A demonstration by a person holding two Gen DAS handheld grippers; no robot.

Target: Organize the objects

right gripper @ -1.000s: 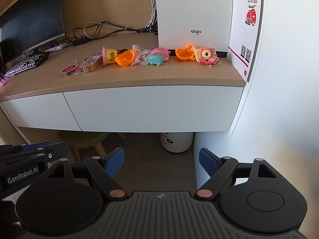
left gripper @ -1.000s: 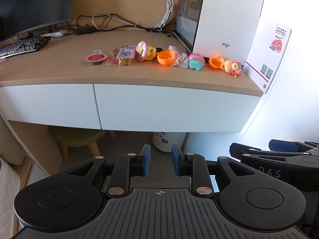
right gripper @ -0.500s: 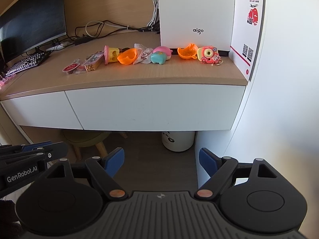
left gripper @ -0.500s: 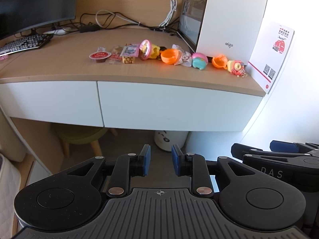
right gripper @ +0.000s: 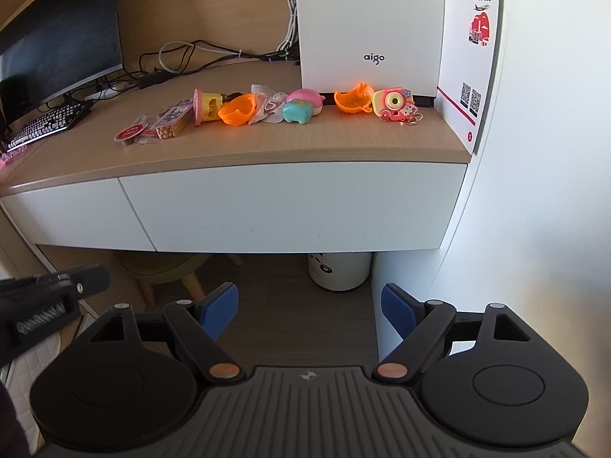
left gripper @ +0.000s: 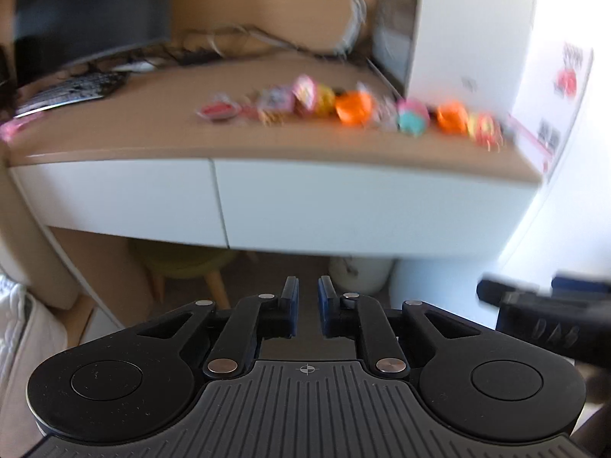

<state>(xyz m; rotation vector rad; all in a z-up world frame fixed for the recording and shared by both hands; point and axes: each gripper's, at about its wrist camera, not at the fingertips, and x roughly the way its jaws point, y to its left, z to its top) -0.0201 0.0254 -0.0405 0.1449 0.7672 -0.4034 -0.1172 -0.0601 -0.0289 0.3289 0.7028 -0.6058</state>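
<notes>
A row of small objects lies along the back of the wooden desk (right gripper: 267,145): a red-lidded cup (right gripper: 129,134), a snack packet (right gripper: 173,120), a pink-and-yellow toy on its side (right gripper: 205,107), an orange capsule half (right gripper: 237,110), crumpled wrapping (right gripper: 269,105), a pink-and-teal toy (right gripper: 301,106), another orange half (right gripper: 354,99) and a pink toy camera (right gripper: 395,105).

Left view motion-blurred, right sharp — bright daylight
</notes>
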